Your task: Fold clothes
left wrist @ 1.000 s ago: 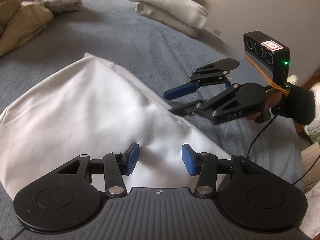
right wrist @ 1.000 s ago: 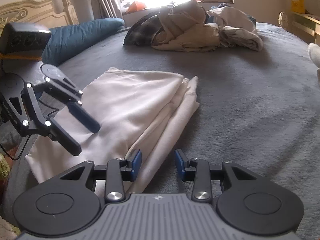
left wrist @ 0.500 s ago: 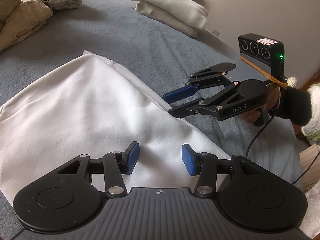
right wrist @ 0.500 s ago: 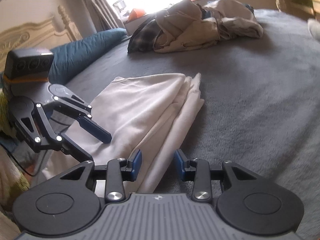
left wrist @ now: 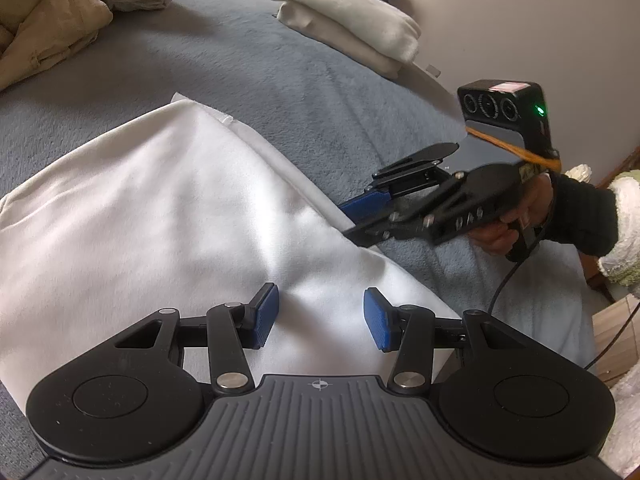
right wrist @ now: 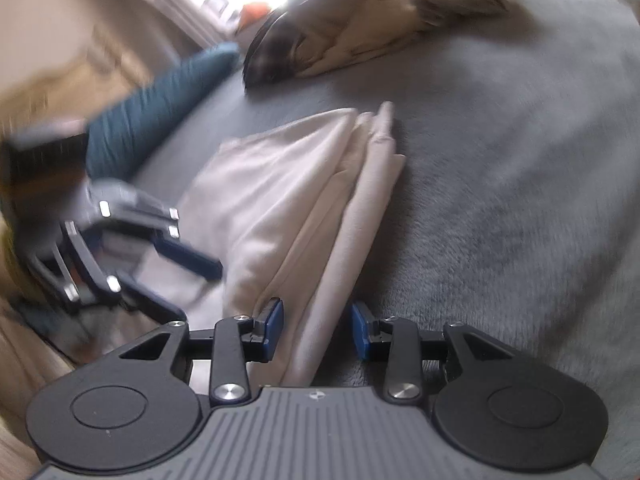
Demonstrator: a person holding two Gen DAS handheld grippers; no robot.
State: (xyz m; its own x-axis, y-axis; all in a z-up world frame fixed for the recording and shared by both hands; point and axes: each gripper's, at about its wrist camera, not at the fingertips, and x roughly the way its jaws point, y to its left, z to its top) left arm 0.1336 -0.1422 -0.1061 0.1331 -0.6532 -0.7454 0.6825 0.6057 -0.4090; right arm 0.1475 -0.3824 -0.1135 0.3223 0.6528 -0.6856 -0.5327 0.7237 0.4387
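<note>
Left hand-held gripper [left wrist: 320,316] part open over the white garment [left wrist: 152,216], nothing between its pads; right hand-held gripper [right wrist: 316,328] part open too, straddling the garment's layered side edge [right wrist: 320,280], not pinching. Garment lies half folded on the grey bed [left wrist: 280,72]. Looks soft, light, floppy, layers likely to slide; best taken at corners or edge, through all layers
</note>
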